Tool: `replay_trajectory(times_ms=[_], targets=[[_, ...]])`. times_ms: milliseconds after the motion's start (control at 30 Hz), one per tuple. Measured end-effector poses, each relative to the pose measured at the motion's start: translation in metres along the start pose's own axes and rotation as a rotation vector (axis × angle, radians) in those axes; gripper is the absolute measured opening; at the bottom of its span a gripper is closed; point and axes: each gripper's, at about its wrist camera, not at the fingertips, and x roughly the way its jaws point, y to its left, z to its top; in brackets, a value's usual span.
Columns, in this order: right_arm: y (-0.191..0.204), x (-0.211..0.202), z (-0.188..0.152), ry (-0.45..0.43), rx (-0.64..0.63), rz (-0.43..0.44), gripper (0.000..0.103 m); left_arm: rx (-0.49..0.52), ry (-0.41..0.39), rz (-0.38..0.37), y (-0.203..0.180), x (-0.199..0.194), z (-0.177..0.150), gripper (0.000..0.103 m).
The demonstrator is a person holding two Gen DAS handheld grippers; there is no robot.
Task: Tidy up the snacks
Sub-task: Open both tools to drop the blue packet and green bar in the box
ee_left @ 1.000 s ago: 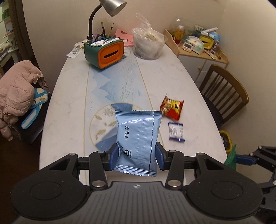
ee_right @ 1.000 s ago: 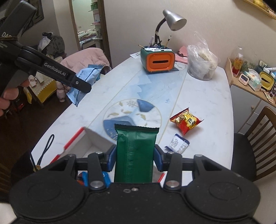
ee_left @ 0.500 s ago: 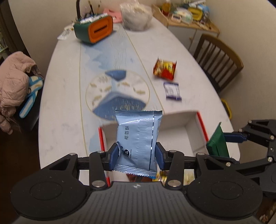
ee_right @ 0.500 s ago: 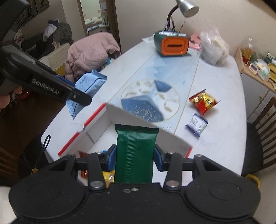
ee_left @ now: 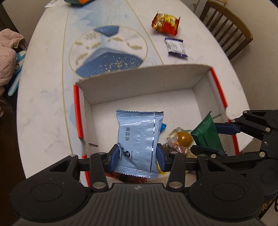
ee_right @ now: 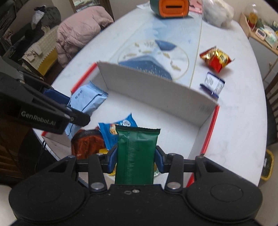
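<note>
My left gripper (ee_left: 138, 153) is shut on a light blue snack packet (ee_left: 139, 139) and holds it over the open white cardboard box (ee_left: 142, 83) with red edges. My right gripper (ee_right: 136, 157) is shut on a dark green packet (ee_right: 136, 156), also over the box (ee_right: 156, 90). Each gripper shows in the other's view: the right one (ee_left: 215, 139) at the box's right side, the left one (ee_right: 67, 106) at its left with the blue packet (ee_right: 86, 100). Several snacks (ee_right: 104, 133) lie in the box's near end. A red-yellow packet (ee_left: 165, 23) and a small white-blue packet (ee_left: 175, 47) lie on the table beyond.
The white oval table (ee_left: 45, 87) has a blue mountain print. An orange-green organizer (ee_right: 169, 7) and a clear bag (ee_right: 217, 12) stand at the far end. A wooden chair (ee_left: 229, 33) is on the right, a pink jacket (ee_right: 81, 33) on the left.
Both grippers have tilted down and come over the box with their packets still held. The box interior and its snacks have come into view.
</note>
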Motion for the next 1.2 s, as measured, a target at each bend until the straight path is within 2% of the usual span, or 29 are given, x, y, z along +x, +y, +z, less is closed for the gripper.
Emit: replay_trajectory(times_ms=[267,600,867,1200], targets=[[-0.012,0.033,-0.004,0.055,0.071,-0.019,0.043,-0.005,0.069,0.01,0.002,0.04,0.004,0.044],[-0.012,0.05,-0.01,0.085,0.115,-0.014,0.043,0.022,0.075,0.01,0.001,0.058,0.004,0.044],[-0.016,0.049,-0.012,0.081,0.161,-0.014,0.045,0.036,0.056,0.009,0.001,0.058,0.002,0.046],[-0.014,0.034,-0.014,0.049,0.171,-0.015,0.05,0.038,0.018,-0.007,0.004,0.039,-0.001,0.056]])
